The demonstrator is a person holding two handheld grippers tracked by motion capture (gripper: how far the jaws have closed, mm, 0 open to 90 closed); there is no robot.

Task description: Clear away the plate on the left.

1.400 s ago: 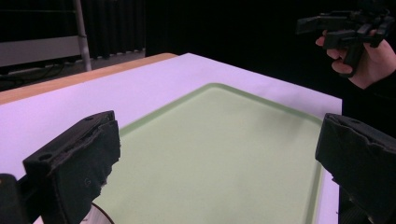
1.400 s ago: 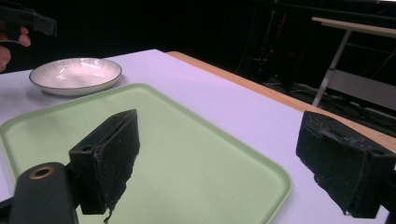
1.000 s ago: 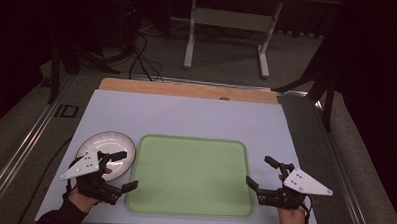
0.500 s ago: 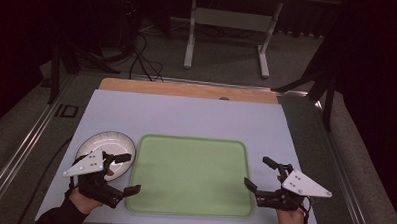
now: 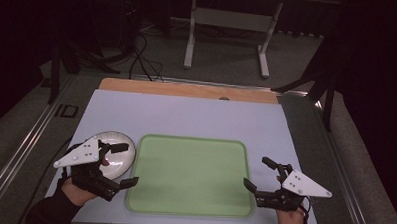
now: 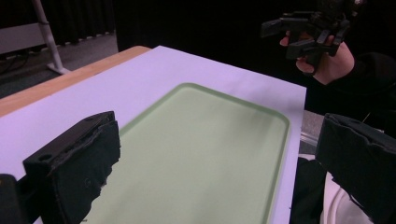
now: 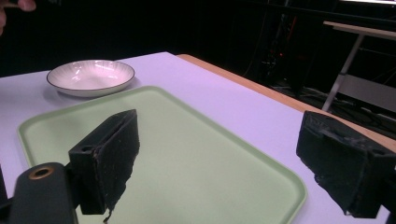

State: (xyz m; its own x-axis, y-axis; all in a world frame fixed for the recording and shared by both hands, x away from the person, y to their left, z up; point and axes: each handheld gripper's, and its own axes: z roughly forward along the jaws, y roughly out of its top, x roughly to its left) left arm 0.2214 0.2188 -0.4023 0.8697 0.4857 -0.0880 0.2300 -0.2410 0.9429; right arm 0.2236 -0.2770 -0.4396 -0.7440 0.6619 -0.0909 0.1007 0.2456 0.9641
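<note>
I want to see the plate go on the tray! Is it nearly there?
Not yet. Nothing looks done: the tray is bare and the plate sits beside it on the table. The left gripper is open over the plate; the right gripper waits open. Grabbing and moving remain.

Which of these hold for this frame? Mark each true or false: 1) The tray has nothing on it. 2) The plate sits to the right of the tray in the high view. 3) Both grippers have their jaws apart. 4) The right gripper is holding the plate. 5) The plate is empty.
1) True: the green tray is bare.
2) False: the white plate lies beside the tray's left edge.
3) True: the left gripper and the right gripper both have jaws spread wide, with nothing between them.
4) False: the right gripper is at the tray's right edge, far from the plate.
5) True.
</note>
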